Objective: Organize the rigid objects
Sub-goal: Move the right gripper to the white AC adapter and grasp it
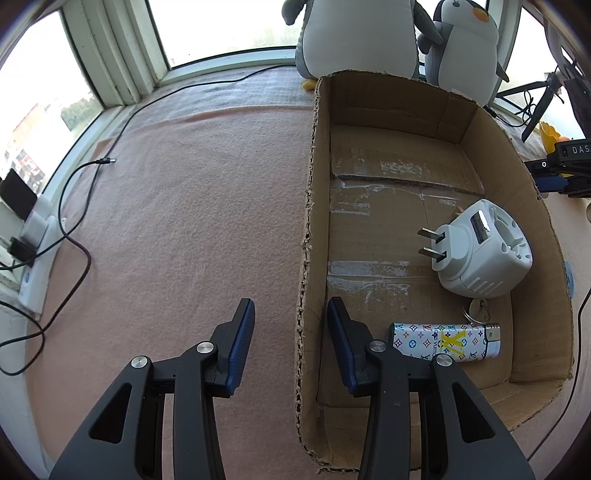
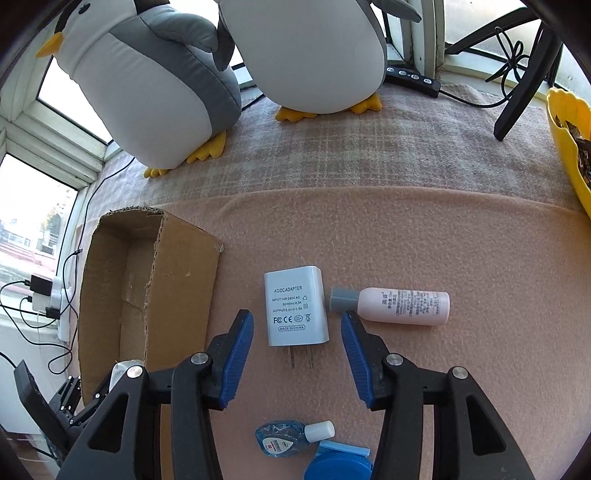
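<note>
Right gripper (image 2: 297,350) lined up on the charger (image 2: 295,306).
Spread wide, straddling it mid-frame for a pinch; left gripper (image 1: 291,339), spread and empty, straddles the box (image 1: 310,221) wall.

2 plush penguins (image 2: 155,85) stand by the window (image 1: 221,26), on a plaid cloth; pink blanket (image 1: 184,221) in front. Black cable (image 1: 85,206) runs to a white power strip (image 1: 33,243) at left. Yellow bowl (image 2: 565,140) at right edge.

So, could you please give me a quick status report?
Both jaws open, empty. White AC/DC adapter lies between right gripper jaws. Pink bottle close beside.
</note>
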Available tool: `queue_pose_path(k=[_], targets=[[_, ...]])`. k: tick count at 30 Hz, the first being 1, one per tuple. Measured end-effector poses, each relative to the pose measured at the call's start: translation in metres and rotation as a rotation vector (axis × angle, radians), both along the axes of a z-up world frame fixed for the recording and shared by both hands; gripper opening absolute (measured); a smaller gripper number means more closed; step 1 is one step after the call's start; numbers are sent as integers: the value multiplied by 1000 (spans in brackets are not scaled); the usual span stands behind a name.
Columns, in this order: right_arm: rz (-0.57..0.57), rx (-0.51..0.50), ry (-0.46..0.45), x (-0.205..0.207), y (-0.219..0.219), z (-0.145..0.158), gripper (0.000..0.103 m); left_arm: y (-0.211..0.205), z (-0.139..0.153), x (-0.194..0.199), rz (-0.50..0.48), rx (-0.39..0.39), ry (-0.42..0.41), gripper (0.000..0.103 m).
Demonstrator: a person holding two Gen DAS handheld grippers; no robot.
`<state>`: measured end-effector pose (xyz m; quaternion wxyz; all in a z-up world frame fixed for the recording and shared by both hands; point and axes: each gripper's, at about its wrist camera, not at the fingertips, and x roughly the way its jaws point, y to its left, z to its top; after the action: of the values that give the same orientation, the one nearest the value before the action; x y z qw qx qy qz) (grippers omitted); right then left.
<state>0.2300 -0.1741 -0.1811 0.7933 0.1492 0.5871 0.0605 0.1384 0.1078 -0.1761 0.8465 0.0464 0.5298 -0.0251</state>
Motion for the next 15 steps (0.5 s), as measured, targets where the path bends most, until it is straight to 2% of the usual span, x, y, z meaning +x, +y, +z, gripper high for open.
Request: queue_pose_path(k=[7,15], targets=[[38,-74,18,13,16,-6,46,0,0,0,0,-1,1,40],[125,-233,41,18,46,-20,45,0,0,0,1,-1,1,40]])
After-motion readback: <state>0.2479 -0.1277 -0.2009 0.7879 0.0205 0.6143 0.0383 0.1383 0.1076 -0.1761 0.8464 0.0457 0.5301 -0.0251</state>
